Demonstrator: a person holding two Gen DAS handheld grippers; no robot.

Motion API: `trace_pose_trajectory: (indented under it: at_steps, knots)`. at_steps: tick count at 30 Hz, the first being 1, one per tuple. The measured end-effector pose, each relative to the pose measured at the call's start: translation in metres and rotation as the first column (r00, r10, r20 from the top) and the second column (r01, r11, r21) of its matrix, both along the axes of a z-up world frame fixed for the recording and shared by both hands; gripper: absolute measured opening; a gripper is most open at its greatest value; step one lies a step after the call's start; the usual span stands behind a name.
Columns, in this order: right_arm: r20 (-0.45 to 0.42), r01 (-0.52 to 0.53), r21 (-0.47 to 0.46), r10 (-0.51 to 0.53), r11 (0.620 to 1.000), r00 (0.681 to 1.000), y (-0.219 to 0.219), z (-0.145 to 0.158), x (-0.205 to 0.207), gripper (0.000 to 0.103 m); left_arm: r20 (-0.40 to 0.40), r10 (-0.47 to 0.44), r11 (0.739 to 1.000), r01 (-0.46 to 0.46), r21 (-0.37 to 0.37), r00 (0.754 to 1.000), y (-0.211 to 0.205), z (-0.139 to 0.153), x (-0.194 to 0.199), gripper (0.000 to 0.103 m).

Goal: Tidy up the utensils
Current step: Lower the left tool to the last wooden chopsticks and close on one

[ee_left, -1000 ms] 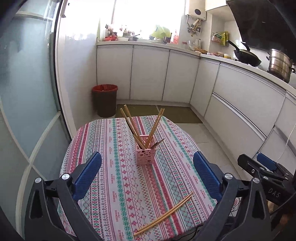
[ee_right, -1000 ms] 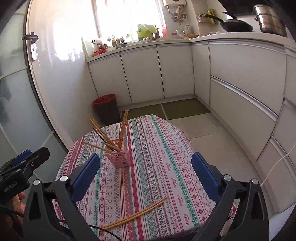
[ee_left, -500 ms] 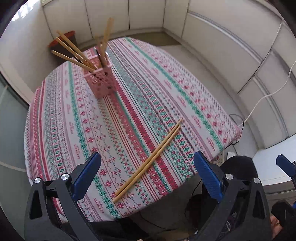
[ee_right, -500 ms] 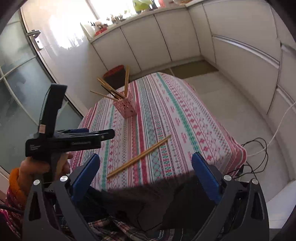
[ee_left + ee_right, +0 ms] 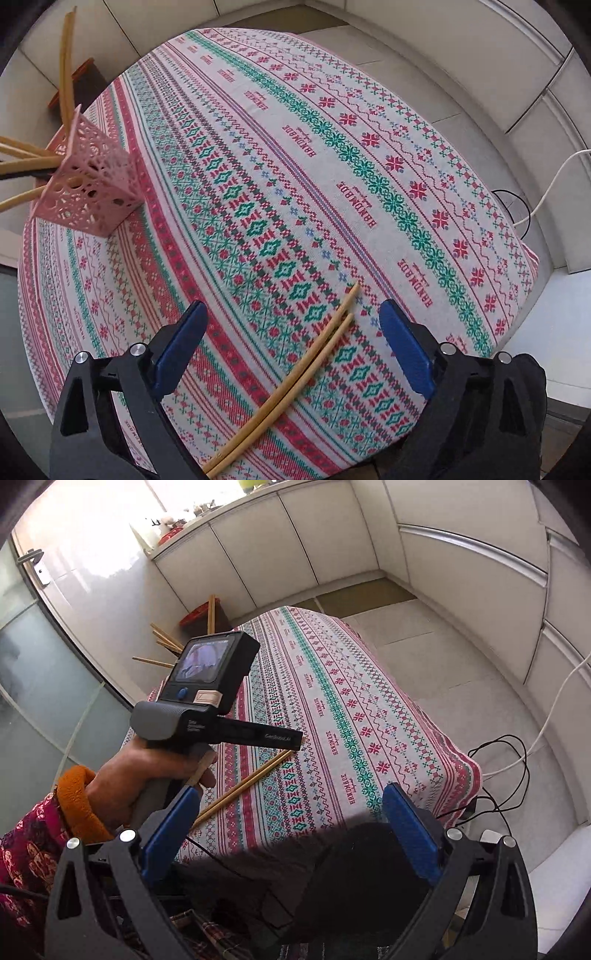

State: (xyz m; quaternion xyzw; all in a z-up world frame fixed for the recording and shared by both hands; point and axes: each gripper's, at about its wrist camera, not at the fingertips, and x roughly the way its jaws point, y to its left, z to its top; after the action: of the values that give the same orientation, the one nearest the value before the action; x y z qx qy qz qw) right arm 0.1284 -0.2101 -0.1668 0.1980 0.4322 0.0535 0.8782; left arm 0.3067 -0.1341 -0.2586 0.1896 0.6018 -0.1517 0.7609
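Left tool (image 5: 291,347): jaws wide apart, empty, poised over the chopsticks (image 5: 295,380). The pair lies flat on the table (image 5: 369,177), touching, between your fingers and running back under the tool.
Right tool (image 5: 288,834): spread wide, empty, held off the table's near edge.
Holder (image 5: 92,184): far to your left, ahead, sticks already in it.
Advice: come down square across both sticks near their middle, so neither rolls out when you pinch.

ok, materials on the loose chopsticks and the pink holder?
Loose chopsticks: probably bamboo or light wood, matte tan, no shine or paint visible. Pink holder: looks like moulded plastic, uniform matte pink, walls pierced with a regular lace-like cutout pattern.
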Motion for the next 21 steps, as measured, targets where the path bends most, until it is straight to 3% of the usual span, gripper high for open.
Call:
trace_pose_trajectory:
  at_steps: [5, 7, 11, 13, 16, 21]
  knots:
    - [-0.005, -0.005, -0.008, 0.005, 1.0, 1.0, -0.001, -0.004, 0.014, 0.096, -0.018, 0.035, 0.997, -0.034, 0.071, 0.999, 0.01, -0.022, 0.015, 0.078]
    - [-0.009, -0.016, -0.001, 0.016, 1.0, 1.0, 0.003, -0.006, 0.02, 0.096, -0.035, 0.074, 0.997, -0.073, 0.01, 0.997, 0.025, -0.022, 0.018, 0.078]
    - [-0.013, -0.037, -0.016, 0.037, 0.999, 0.999, 0.014, -0.009, 0.026, 0.096, -0.027, 0.123, 0.992, -0.123, -0.004, 0.992, 0.049, -0.019, 0.021, 0.077]
    - [-0.013, -0.045, -0.026, 0.045, 0.999, 0.999, 0.018, -0.01, 0.028, 0.096, -0.058, 0.142, 0.989, -0.144, -0.039, 0.988, 0.059, -0.015, 0.021, 0.069]
    - [-0.014, -0.048, -0.028, 0.048, 0.998, 0.999, 0.021, -0.009, 0.028, 0.096, -0.113, 0.099, 0.988, -0.111, -0.111, 0.989, 0.055, -0.009, 0.018, 0.068]
    - [-0.012, -0.044, -0.054, 0.043, 0.998, 0.999, 0.021, -0.007, 0.023, 0.096, -0.134, 0.017, 0.992, -0.034, -0.125, 0.991, 0.021, -0.002, 0.008, 0.07]
